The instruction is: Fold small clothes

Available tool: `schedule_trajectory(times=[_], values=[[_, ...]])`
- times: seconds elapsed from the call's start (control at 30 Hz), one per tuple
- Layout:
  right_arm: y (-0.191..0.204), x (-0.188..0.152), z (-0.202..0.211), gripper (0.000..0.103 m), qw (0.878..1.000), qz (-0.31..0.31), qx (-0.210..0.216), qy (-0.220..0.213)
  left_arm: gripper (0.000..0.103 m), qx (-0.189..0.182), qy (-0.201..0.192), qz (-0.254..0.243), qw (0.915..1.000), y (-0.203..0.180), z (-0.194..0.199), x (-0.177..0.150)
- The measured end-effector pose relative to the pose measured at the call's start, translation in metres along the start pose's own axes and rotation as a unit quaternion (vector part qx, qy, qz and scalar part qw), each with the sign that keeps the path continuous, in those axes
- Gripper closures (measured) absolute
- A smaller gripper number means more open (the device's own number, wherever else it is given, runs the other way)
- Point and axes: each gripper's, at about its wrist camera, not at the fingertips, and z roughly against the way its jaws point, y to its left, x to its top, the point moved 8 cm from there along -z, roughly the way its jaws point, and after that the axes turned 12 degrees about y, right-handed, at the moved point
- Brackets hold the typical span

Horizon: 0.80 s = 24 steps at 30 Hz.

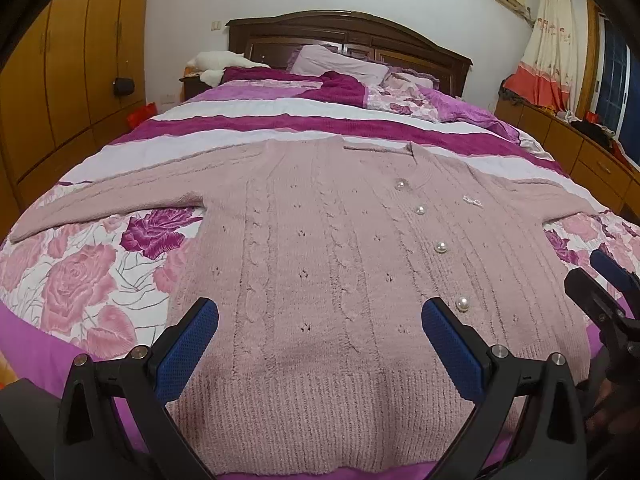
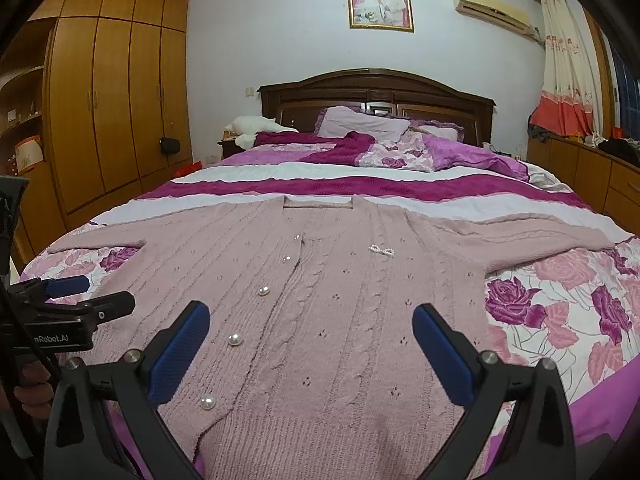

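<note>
Your left gripper (image 1: 320, 320) hangs wide with nothing in it over the hem of the pink cardigan (image 1: 340, 248), which lies flat, sleeves spread, on the bed (image 1: 72, 280). Your right gripper (image 2: 312, 328), just beside it, is equally wide and holds nothing, with bare floral cover to its right.

pink cardigan (image 2: 340, 308) lies spread flat on the floral bed (image 2: 560, 304).

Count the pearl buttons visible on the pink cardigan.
5, running down its front placket: nearest the neckline, then, and nearest the hem. More may be hidden.
</note>
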Motion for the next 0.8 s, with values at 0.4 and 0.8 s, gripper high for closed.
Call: schedule_trajectory(times=[0.4, 0.8], values=[[-0.0013, -0.0005, -0.0006, 0.0, 1.0, -0.001, 0.002, 0.003, 0.019, 0.001, 0.001, -0.002, 1.0, -0.0013, 0.0003, -0.001], [0.0003, 0.0008, 0.0008, 0.0, 1.0, -0.001, 0.008, 0.002, 0.019, -0.003, -0.006, -0.009, 0.9999, -0.0025, 0.0056, 0.0014]])
